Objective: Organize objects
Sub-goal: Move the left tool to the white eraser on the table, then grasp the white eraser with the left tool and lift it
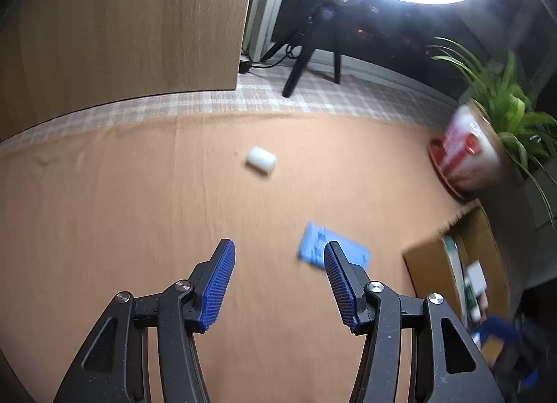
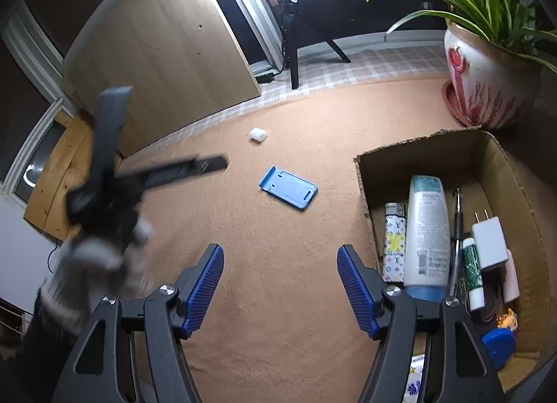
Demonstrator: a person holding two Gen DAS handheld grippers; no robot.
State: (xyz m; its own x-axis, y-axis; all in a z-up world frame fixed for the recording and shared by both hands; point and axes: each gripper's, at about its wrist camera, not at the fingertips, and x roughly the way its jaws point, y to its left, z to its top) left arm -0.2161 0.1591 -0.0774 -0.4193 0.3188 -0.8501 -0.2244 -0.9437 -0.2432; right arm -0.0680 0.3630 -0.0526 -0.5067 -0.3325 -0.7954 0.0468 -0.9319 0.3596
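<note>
Meanwhile both claws, left claw [image 1: 278, 253] and right claw [image 2: 280, 256], hang agape and empty above the blue phone stand [image 2: 288, 192].

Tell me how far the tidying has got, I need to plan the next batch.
Done: the cardboard box already holds a bottle, a charger, a lighter and other small things. In hand: nothing; the left gripper and right gripper are both open and empty. Left: the blue holder and the white roll still lie on the cloth.
</note>
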